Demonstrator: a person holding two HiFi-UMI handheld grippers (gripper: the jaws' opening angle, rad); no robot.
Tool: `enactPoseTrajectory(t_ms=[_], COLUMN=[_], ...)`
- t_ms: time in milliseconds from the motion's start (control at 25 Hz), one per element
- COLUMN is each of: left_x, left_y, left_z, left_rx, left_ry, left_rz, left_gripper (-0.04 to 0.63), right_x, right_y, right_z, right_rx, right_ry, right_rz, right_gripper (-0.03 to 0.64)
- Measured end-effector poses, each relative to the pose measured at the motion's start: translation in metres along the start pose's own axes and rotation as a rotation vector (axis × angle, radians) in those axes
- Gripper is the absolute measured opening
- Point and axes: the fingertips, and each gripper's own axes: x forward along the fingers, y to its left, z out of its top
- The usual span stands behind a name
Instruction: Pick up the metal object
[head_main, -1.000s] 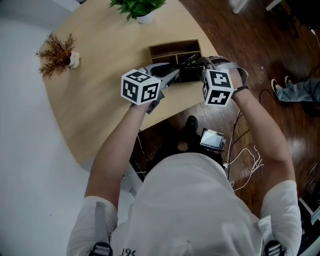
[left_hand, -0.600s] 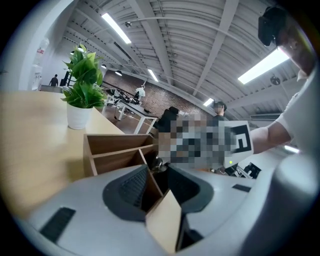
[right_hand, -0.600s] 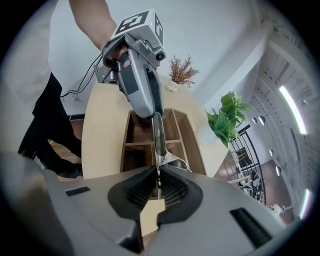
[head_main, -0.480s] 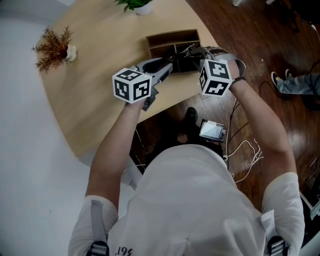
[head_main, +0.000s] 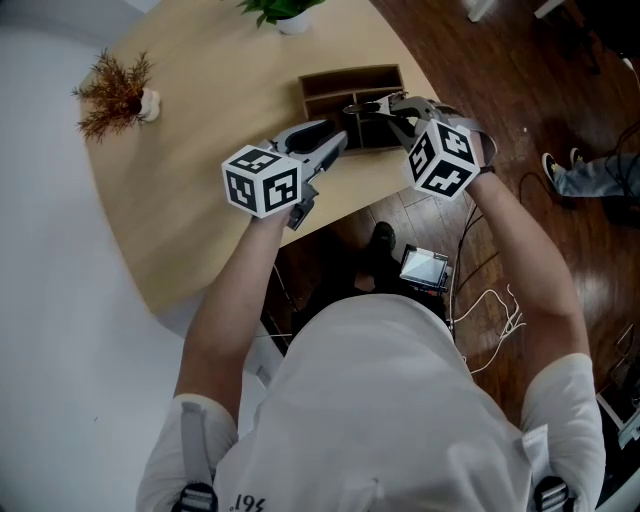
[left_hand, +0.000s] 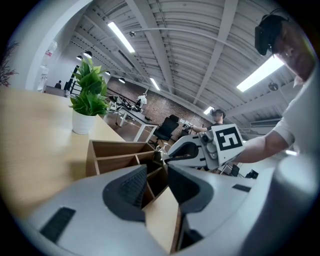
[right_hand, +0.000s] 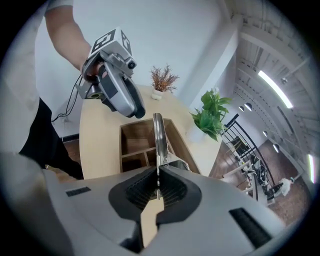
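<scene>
The metal object (right_hand: 158, 136), a thin bright strip, is clenched between the fingers (right_hand: 138, 192) of the right gripper (right_hand: 158, 183), which are pressed shut on its lower end. The rest of it stands out past the fingertips, in front of the open wooden box (right_hand: 136, 146). The left gripper (left_hand: 157, 176) is released, its fingers (left_hand: 127, 186) apart with only the box's near corner showing between them. It points toward the right gripper from close by without touching it. The box sits near the edge of the surface (head_main: 190, 130), with dark floor (head_main: 500, 90) beyond that edge. The surface's other side lies open out to a dried plant (head_main: 113, 92). The head view hardly shows the strip, while the left gripper view shows its end sticking out of the right gripper's fingers.
</scene>
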Motion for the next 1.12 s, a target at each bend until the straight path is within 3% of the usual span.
enactPoseTrajectory(t_ms=[520, 1120], left_x=[-0.016, -0.046], left_y=[-0.021, -0.065], left_z=[0.034, 0.073], left_rx=[0.029, 0.106], left_ry=[-0.102, -0.204], left_rz=[-0.019, -0.06], left_gripper=[0.106, 0.106], right_x=[-0.031, -0.091], right_y=[-0.021, -0.036], right_z=[0.02, 0.047], right_rx=[0.195, 0.292], right_ry=[-0.103, -0.231], right_rz=[-0.084, -0.197], right_gripper=[0.011, 0.011])
